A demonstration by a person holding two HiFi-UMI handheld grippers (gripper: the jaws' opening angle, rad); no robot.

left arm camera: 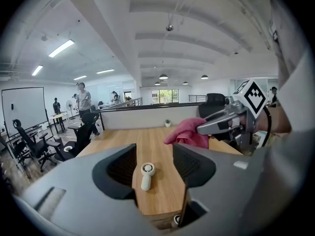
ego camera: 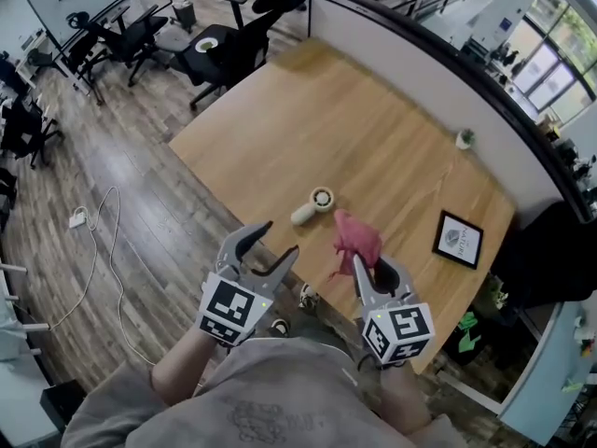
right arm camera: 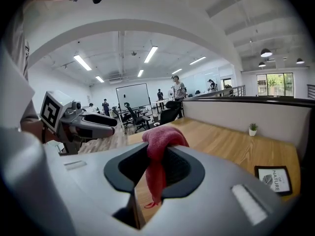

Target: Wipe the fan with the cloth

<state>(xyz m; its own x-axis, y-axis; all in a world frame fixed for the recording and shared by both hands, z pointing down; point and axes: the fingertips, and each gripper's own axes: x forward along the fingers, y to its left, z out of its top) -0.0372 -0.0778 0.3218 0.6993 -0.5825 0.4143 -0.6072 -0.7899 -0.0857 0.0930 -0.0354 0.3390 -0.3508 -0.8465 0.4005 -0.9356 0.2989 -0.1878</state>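
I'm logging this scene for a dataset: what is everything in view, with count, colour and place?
fan: one, white, lying mid-table, untouched
cloth: one, pink-red, hanging from the right gripper
frame: one, black, flat on the table's right end
plant: one, small, green, on the table by the partition
table: one, light wood
chairs: several, black, beyond the table
cable: one, white, on the floor at left
left gripper: one, grey, fingers apart, empty
right gripper: one, grey, fingers shut on the cloth
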